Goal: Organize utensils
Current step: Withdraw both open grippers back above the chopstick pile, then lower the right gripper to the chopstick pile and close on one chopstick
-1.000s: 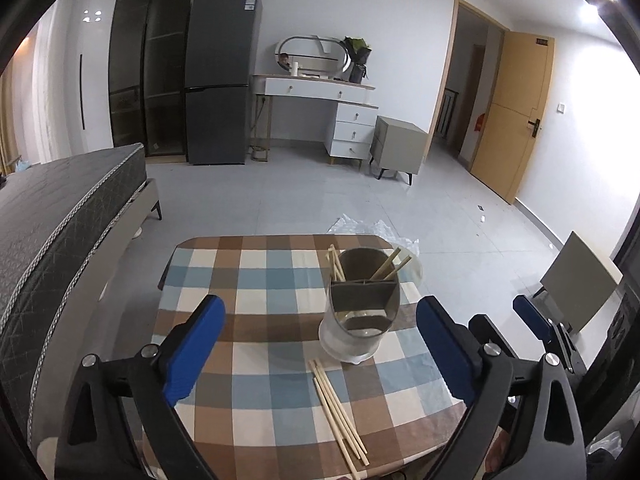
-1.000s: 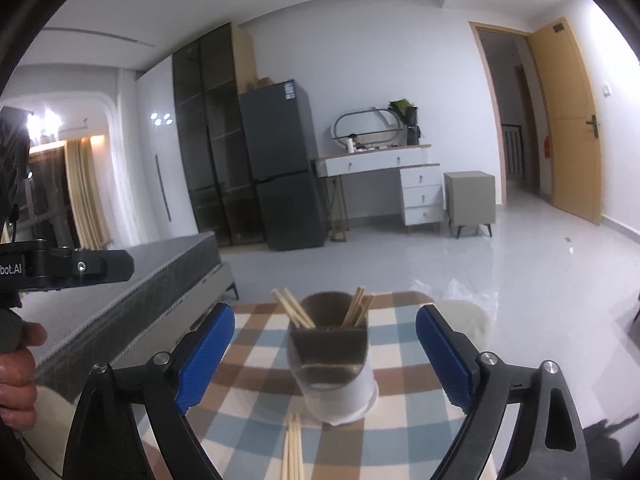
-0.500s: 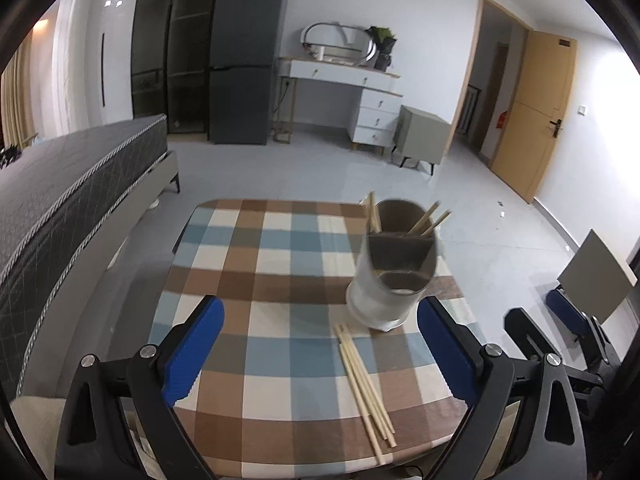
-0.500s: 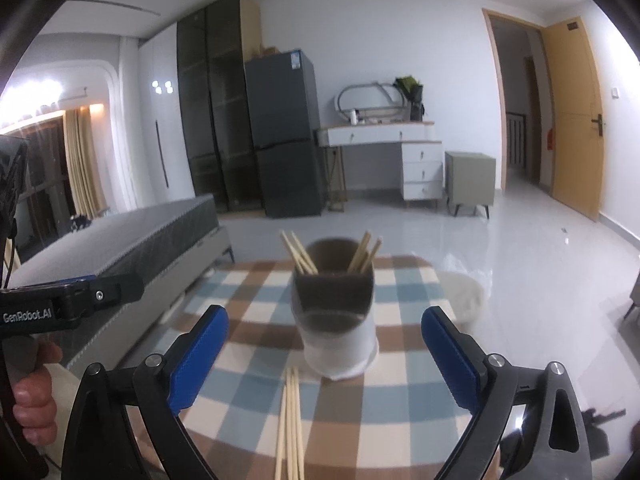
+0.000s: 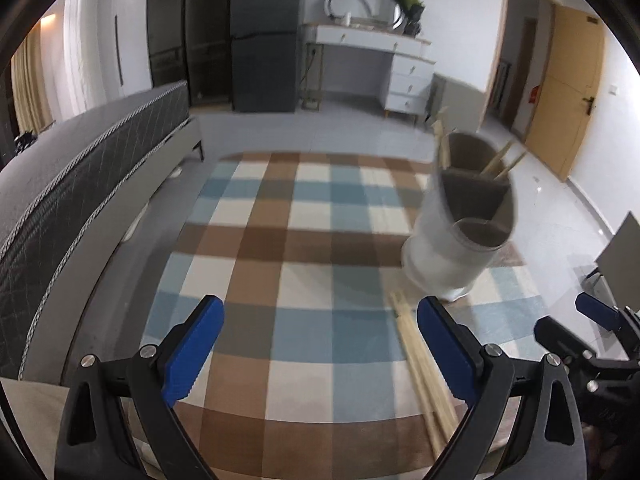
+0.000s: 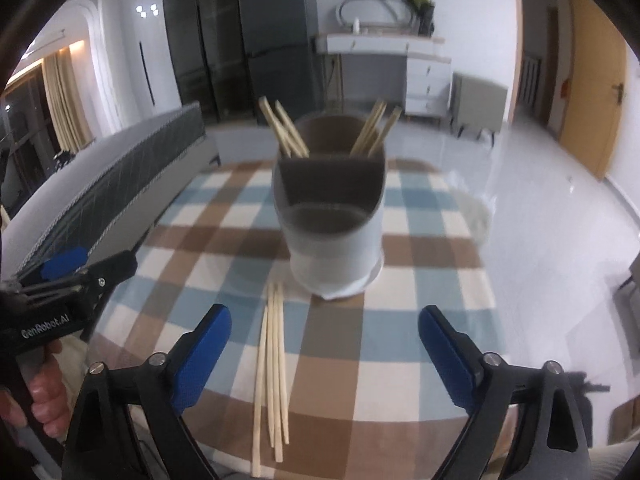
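The right gripper [image 6: 324,350] is held with its blue fingers [image 6: 202,356] wide apart, though the jaws have just been closing a little, and nothing is pressed between them; only the near ends of the loose chopsticks [image 6: 273,372] are seen in the gap, flat on the cloth below. The left gripper [image 5: 320,346] is likewise held with its fingers [image 5: 194,348] spread and nothing clamped, bare checked cloth being framed between them. In the left wrist view the same chopsticks [image 5: 424,372] are partly covered by that gripper's right-side finger. The bundle is laid just in front of the holder [image 6: 330,216], its far tips close beside the holder's base, whether touching cannot be told. The holder is stood upright on the table [image 6: 420,280], towards the far side of it, and is divided into compartments: chopsticks are leant in the rear one at both sides, while the front ones are seen without any. The left gripper is placed to the left of the holder and nearer the viewer, with a hand [image 6: 38,396] wrapped round its handle. Behind the holder a fridge [image 6: 276,32] and a dresser [image 6: 384,60] are seen against the far wall, and a bed [image 5: 80,168] is set along the table's left side.
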